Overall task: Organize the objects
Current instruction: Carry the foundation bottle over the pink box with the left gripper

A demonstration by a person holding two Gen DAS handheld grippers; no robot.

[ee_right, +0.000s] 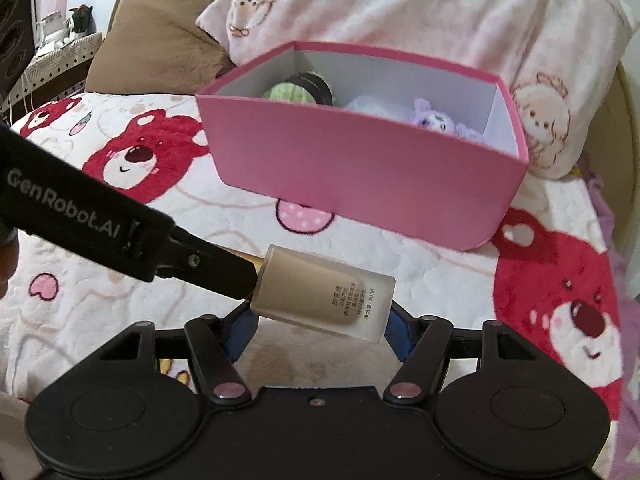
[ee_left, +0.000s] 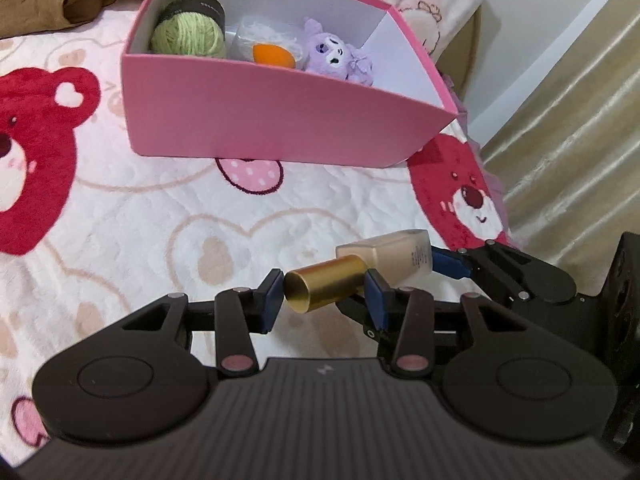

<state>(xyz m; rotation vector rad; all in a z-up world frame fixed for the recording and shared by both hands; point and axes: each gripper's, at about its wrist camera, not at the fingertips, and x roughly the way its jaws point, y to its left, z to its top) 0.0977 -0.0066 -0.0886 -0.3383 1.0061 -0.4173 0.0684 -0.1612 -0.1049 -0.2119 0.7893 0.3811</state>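
Observation:
A frosted foundation bottle [ee_right: 324,292] of beige liquid with a gold cap [ee_left: 326,288] hangs on its side above the bedspread, held from both ends. My left gripper [ee_left: 324,300] is shut on the gold cap, with a blue pad on either side of it. My right gripper [ee_right: 320,332] is shut on the bottle's body [ee_left: 394,256]. In the right wrist view the left gripper [ee_right: 224,276] reaches in from the left and hides the cap. Beyond stands an open pink box [ee_left: 280,120] [ee_right: 360,184] holding a green yarn ball [ee_left: 188,34], an orange object [ee_left: 272,54] in white wrap and a purple plush [ee_left: 340,50].
The box sits on a white bedspread [ee_left: 140,220] printed with red bears. Pillows [ee_right: 400,8] and a brown cushion [ee_right: 160,52] lie behind the box. A cream curtain [ee_left: 580,140] hangs at the right past the bed's edge.

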